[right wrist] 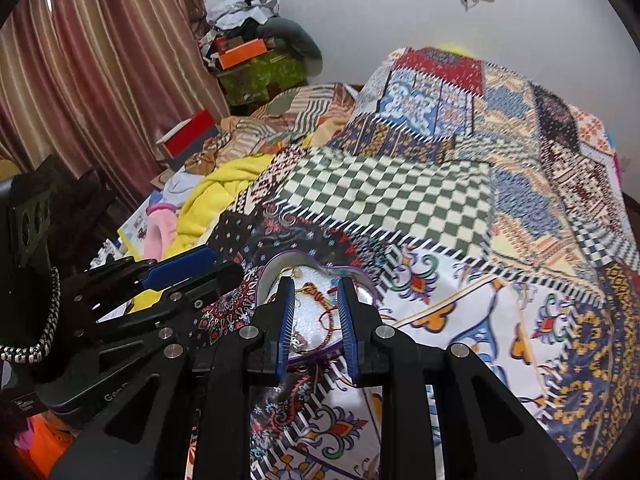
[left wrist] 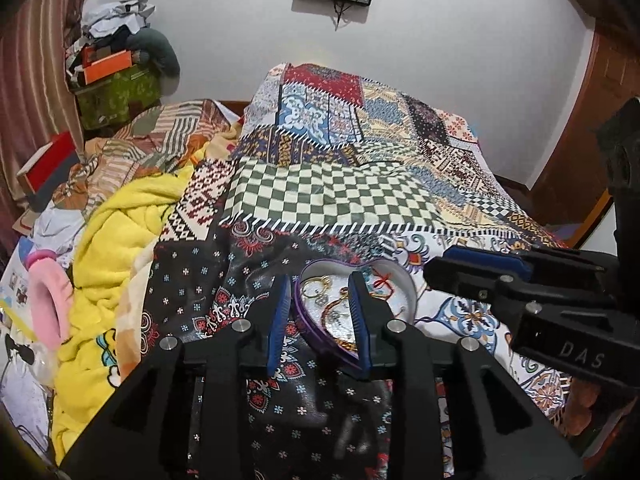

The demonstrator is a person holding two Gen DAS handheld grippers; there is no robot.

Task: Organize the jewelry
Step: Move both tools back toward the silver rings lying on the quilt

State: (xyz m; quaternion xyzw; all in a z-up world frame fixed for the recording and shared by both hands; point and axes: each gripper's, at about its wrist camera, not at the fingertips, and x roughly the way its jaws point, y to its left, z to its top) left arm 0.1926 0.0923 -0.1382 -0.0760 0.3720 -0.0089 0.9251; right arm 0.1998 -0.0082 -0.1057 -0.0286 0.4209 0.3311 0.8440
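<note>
A purple heart-shaped tin point(left wrist: 316, 334) lies open on the patchwork bedspread point(left wrist: 332, 196), holding gold chains point(left wrist: 316, 285) and a red thread bracelet point(left wrist: 383, 280) on its pale lining. My left gripper point(left wrist: 320, 292) is open and straddles the tin's left wall, its right finger over the inside. My right gripper point(left wrist: 444, 265) comes in from the right, just beside the tin. In the right wrist view, the right gripper point(right wrist: 316, 292) is open above the tin point(right wrist: 276, 265), with a red bracelet point(right wrist: 326, 316) showing between its fingers. The left gripper point(right wrist: 216, 267) sits at the tin's left.
A crumpled yellow blanket point(left wrist: 120, 240) and a pink item point(left wrist: 48, 308) lie left of the tin. Stacked boxes and clothes point(left wrist: 108, 80) pile up at the back left by a striped curtain point(right wrist: 100, 80). A red box point(left wrist: 44, 164) rests at the bed's left edge. A wooden door point(left wrist: 580, 120) stands on the right.
</note>
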